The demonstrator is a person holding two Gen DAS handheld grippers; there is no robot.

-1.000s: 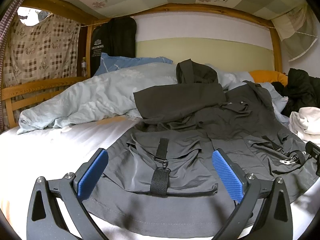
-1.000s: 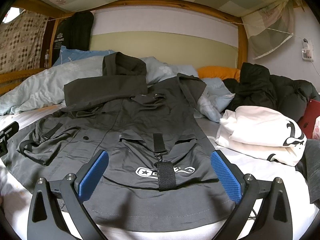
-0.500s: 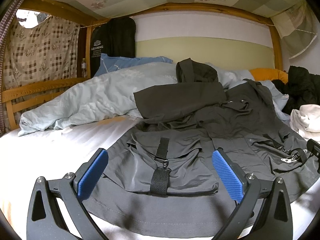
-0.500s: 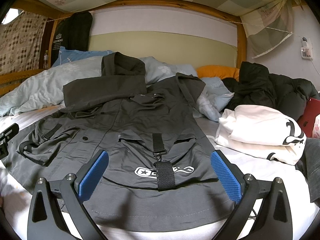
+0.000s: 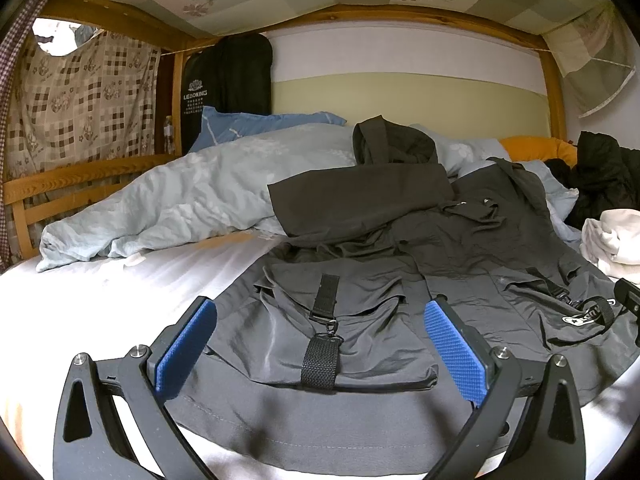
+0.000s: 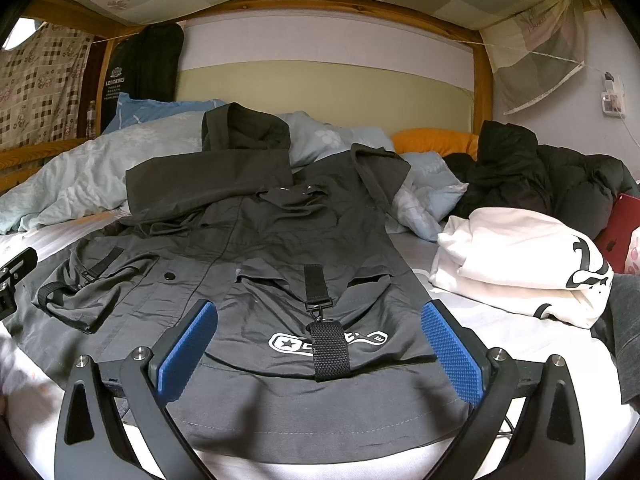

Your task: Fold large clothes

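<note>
The fold has hardly begun, by my reading. The dark grey jacket [image 5: 400,264] lies front-up across the bed [image 5: 120,292], hem toward the cameras and hood [image 5: 392,140] away at twelve o'clock against the bedding. One sleeve [image 5: 360,204] is laid across the chest at about eleven o'clock; the other sleeve [image 6: 380,168] at one o'clock appears to run out over the pale pillow, not brought in. The body is not yet doubled over, so most of the work is left: second sleeve in, then hem up toward the collar.

Left to right: the left claw [image 5: 320,344] hangs above the hem at six o'clock, its blue pads spread wide with nothing between them, straddling the left cargo pocket [image 5: 332,336]. The right claw [image 6: 320,344] sits likewise over the logo pocket [image 6: 328,340], wide apart and empty. Whether either touches the cloth I cannot tell.

Counts: one jacket to fold, two strapped front pockets on it, two claws. Around it, one light blue duvet [image 5: 180,196] at ten o'clock, one blue pillow [image 5: 260,124] behind it, one orange cushion [image 6: 436,140], one black puffy coat [image 6: 540,176] at two o'clock, and one white garment [image 6: 520,260], already folded, at three o'clock.
</note>
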